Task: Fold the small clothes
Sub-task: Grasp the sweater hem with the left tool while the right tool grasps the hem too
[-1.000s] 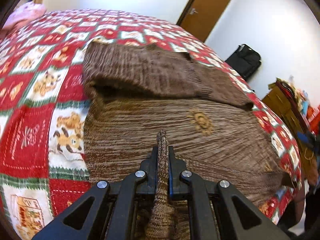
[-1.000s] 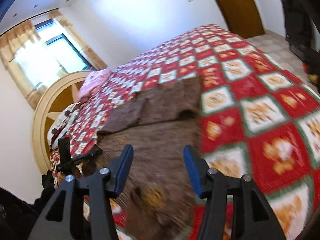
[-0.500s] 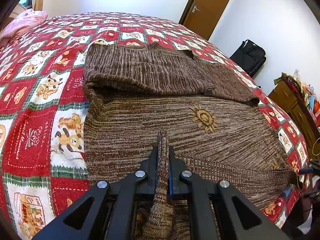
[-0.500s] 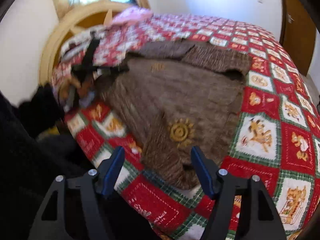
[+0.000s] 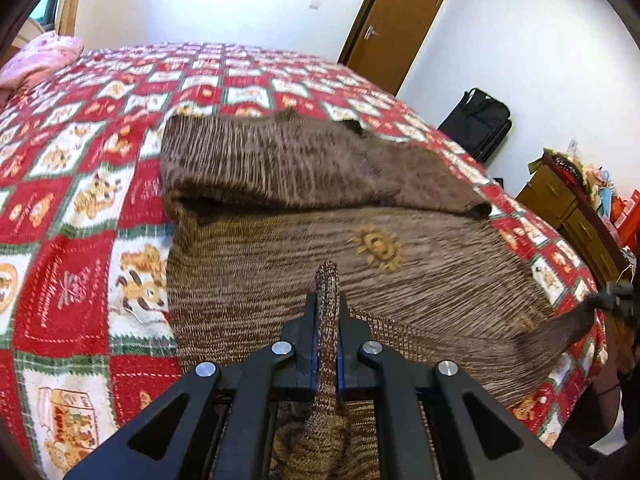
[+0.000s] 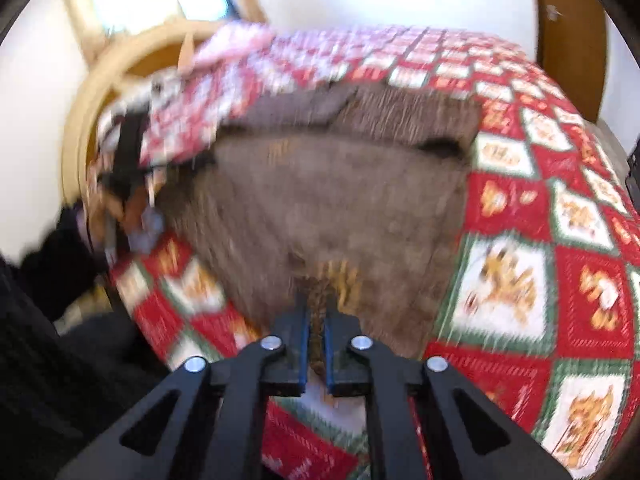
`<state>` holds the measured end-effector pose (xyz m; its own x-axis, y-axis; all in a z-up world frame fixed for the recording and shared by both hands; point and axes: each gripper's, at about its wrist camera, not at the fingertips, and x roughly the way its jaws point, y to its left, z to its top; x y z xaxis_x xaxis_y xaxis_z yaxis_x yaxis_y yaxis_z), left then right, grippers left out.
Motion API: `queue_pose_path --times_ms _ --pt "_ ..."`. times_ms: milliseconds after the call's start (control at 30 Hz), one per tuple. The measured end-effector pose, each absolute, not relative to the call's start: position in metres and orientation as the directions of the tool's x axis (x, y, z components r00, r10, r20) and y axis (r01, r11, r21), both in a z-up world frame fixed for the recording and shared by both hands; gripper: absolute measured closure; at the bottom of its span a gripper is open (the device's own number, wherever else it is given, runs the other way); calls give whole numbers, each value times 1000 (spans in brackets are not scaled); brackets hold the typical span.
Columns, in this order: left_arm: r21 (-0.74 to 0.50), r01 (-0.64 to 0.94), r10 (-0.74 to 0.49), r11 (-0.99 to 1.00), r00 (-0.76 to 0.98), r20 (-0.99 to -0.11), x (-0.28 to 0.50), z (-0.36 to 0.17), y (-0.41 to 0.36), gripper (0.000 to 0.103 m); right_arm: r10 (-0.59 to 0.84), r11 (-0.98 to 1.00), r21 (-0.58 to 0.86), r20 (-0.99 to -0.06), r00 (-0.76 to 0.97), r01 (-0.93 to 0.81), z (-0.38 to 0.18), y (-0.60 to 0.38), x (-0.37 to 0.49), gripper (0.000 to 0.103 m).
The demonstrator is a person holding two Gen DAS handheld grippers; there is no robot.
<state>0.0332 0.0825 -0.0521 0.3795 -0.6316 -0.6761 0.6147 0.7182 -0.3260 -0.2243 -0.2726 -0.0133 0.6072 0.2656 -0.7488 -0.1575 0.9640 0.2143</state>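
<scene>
One brown sweater [image 5: 304, 264] on quilt [image 5: 72, 280] | left gripper [image 5: 327, 320], right gripper [image 6: 316, 332]: each pinching its edge

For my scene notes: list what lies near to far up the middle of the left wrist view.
left gripper pinching the sweater's hem → sun motif → folded-over sweater top → patchwork quilt → white wall

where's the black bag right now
In the left wrist view the black bag sits on the floor against the white wall, upper right, between the brown door and the wooden dresser.
</scene>
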Motion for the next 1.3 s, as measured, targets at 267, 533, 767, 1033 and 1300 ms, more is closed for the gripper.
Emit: queue_pose_path --times_ms 267,533,767,1033,1300 --pt "-291 643 -642 708 415 -645 25 -36 84 98 205 976 205 -710 674 -81 14 -278 -194 94" --pt "-298 630 -628 717 396 -670 27 -54 83 98 241 960 275 -706 666 -55 -6 -282 -220 17" --pt "-271 627 -605 730 407 -685 24 -53 82 98 92 996 82 -809 581 -44 -43 -261 -208 42" --pt "-278 631 -611 724 400 -683 20 -56 82 98 82 996 58 -832 549 -60 -63 -257 -218 92" --pt "-321 601 -638 732 438 -634 18 -38 96 98 59 998 25 -773 632 -62 -30 -256 -215 94"
